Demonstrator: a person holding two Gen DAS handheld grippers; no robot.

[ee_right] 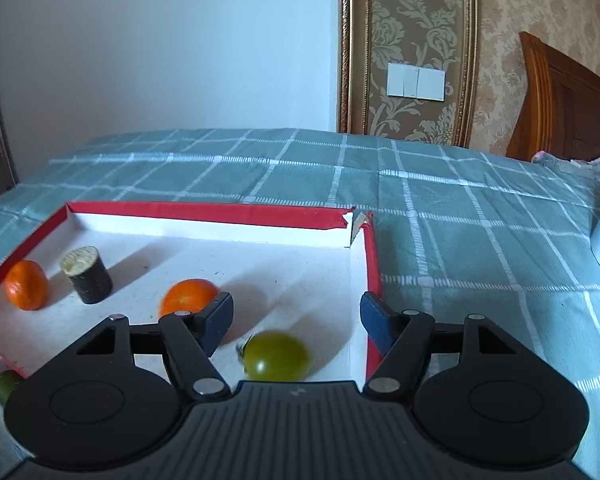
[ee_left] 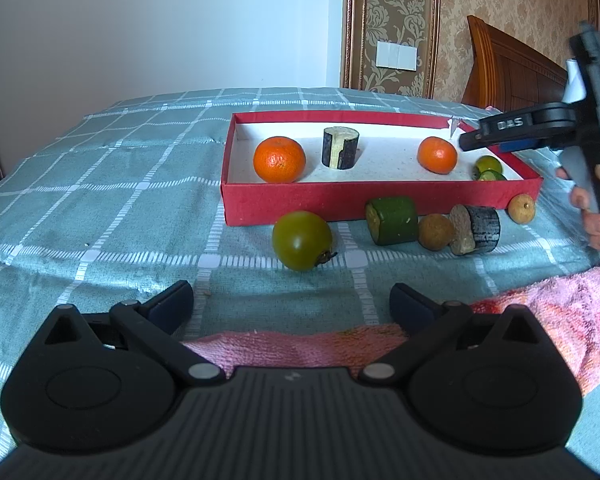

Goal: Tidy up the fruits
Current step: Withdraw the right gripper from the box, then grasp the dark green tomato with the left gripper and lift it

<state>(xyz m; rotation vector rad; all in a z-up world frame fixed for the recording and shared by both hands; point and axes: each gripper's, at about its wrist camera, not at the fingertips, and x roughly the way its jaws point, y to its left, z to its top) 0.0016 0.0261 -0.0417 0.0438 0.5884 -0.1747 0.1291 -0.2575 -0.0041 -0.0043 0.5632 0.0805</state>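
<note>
Both tools gape: right tool (ee_right: 296,320) above green tomato (ee_right: 278,356), left tool (ee_left: 292,306) empty.

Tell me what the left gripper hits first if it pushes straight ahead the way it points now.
Probably the green tomato lying on the bedspread before the red box. The left gripper is open and empty; the tomato sits almost centred ahead, though depth is uncertain.

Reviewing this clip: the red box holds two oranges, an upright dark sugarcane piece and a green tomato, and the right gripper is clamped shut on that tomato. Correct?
Not quite. The right gripper stands open: in the right wrist view the green tomato lies free on the floor of the red box, neither pad touching it. The two oranges and the upright sugarcane piece are there as stated.
</note>
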